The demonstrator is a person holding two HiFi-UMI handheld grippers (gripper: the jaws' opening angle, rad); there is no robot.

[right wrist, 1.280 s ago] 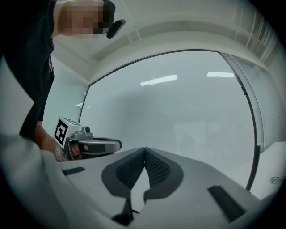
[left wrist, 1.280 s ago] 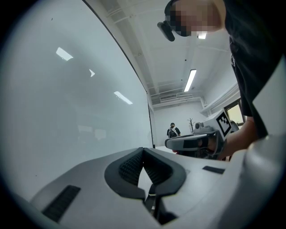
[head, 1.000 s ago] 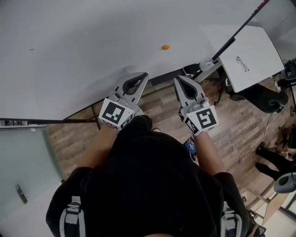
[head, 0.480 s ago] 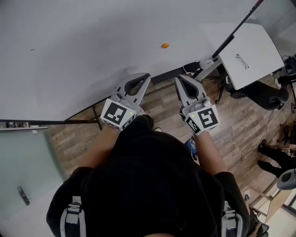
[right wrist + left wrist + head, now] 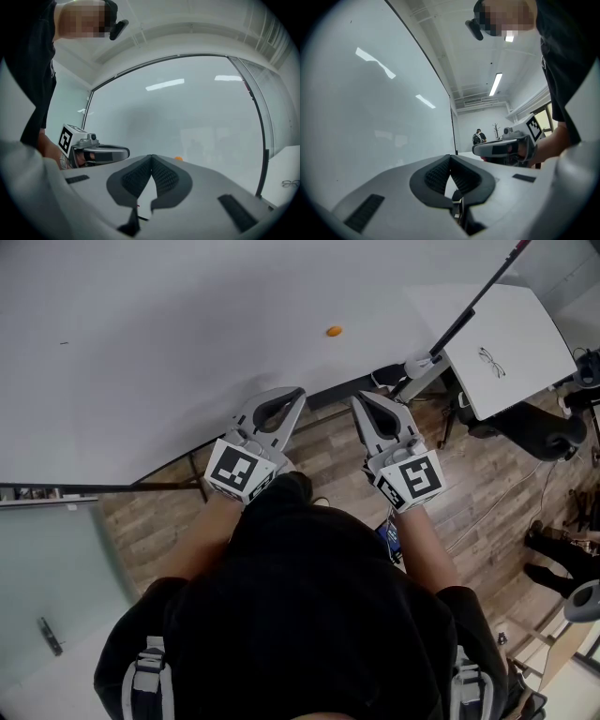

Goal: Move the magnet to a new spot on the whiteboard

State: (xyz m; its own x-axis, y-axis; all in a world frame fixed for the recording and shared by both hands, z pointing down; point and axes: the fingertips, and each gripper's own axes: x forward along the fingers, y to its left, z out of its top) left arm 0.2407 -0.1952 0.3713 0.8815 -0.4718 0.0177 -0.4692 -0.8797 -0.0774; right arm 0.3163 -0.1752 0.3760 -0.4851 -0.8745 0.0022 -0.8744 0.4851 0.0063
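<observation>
Both my claws are clenched with nothing in them: the left claw point(image 5: 297, 392) has its ribbed pads meeting at the tips, and the right claw point(image 5: 356, 397) is pinched the same way. They sit side by side, close but not touching, over the wood floor point(image 5: 323, 442), with their tips at the lower edge of the whiteboard point(image 5: 141, 343). The orange magnet point(image 5: 335, 331) sticks to the board a little above that lower edge. It is beyond my right tip and nearer to it than to my left one, and clear of both. In the right gripper view it peeks just past my right jaw. Left of the magnet the board runs wide and bare, apart from a tiny dark mark point(image 5: 64, 341) far out, so there is plenty of free surface that way and upward. To its right the room is tighter: the dark post point(image 5: 469, 310) framing the board's side slants down there. Behind the post stands a white table point(image 5: 534, 334) with glasses point(image 5: 489, 368) lying on it. Below the magnet only a narrow band of board is left before the edge.
</observation>
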